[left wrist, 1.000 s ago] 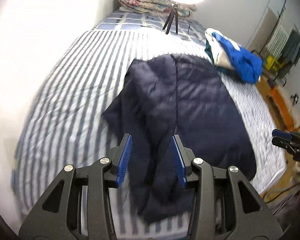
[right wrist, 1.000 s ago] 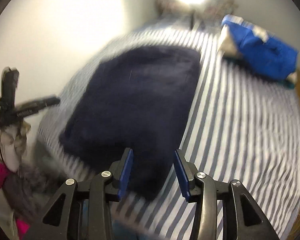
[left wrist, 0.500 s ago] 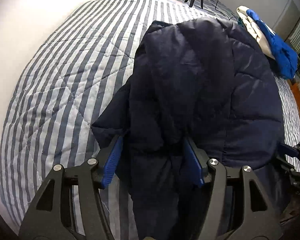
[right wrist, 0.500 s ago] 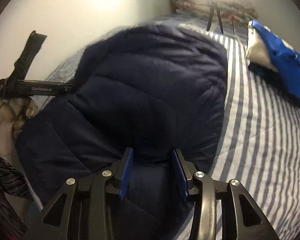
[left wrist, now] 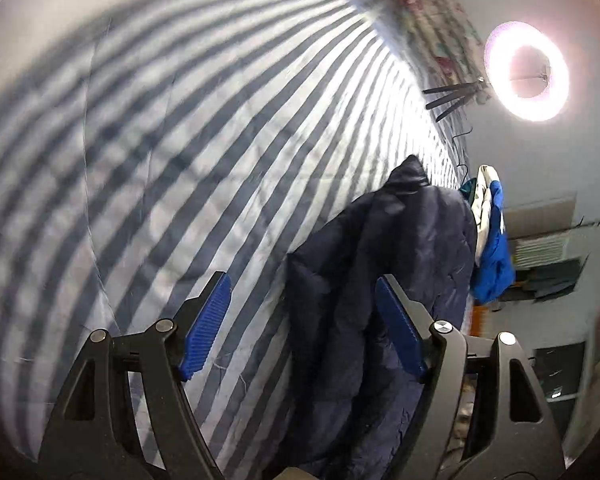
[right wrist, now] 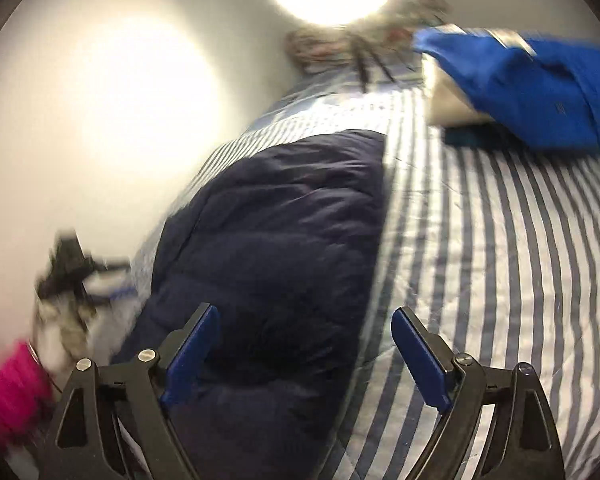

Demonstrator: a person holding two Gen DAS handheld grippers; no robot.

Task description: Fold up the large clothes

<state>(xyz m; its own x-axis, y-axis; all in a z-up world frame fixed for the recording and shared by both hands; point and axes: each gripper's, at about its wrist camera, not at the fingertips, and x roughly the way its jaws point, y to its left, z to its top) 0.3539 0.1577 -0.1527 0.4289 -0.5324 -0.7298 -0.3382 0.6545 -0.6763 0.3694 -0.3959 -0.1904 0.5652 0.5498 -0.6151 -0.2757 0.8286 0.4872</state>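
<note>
A navy quilted jacket (left wrist: 380,264) lies on the striped bed cover (left wrist: 180,140). My left gripper (left wrist: 300,286) hangs over the jacket's left edge. Its jaws are opening, and the blue pads (left wrist: 208,320) are wide apart and press on nothing. In the right wrist view the jacket (right wrist: 280,220) lies folded into a long block. My right gripper (right wrist: 305,314) is low over the jacket's near right edge, with its jaws opening and no fabric pinched. My left gripper (right wrist: 64,264) shows blurred at the far left, with a pink sleeve (right wrist: 4,392) below it.
A heap of blue and white clothes (right wrist: 532,92) lies at the far right of the bed (right wrist: 500,260). A ring light (left wrist: 526,70) on a small tripod (left wrist: 452,96) and a folded floral quilt (left wrist: 432,20) stand at the bed's head. A white wall runs along the left side.
Both grippers have opened much wider, and the jacket fabric between the fingers now lies free. The left view has rolled and swung left, so the jacket sits at its right.
</note>
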